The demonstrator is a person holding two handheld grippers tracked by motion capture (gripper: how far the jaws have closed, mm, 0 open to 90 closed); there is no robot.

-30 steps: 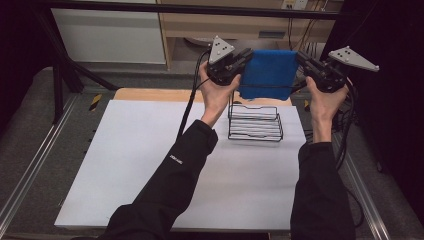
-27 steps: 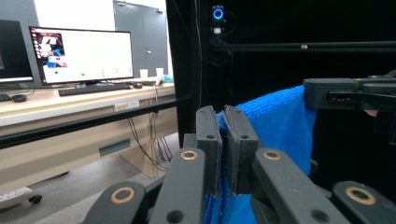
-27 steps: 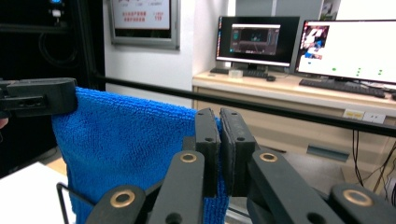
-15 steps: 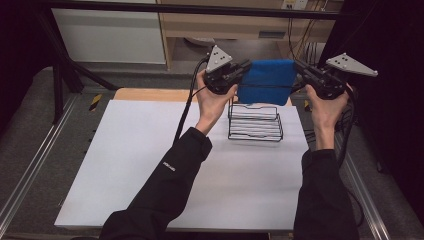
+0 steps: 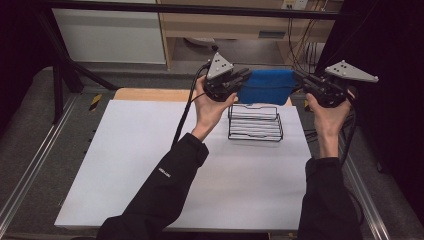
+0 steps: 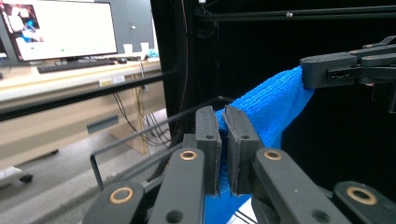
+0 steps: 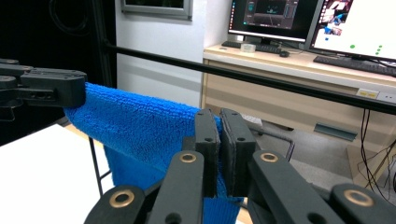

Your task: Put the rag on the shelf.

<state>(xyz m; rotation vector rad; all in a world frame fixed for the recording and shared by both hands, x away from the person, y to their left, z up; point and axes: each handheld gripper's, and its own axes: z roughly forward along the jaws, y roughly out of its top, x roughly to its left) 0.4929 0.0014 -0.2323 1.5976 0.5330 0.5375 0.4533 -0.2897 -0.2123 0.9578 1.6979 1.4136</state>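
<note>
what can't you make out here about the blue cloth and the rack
- Blue cloth, high view: its end corners are hidden inside the left gripper and right gripper.
- Cloth's lower edge, left gripper view: cut off by the bottom edge, behind the gripper.
- Wire rack, right gripper view: mostly hidden behind the cloth.

White table top on a metal-railed frame, grey floor around it, wooden desk behind with monitors and keyboard, white cabinet, black curtain.
</note>
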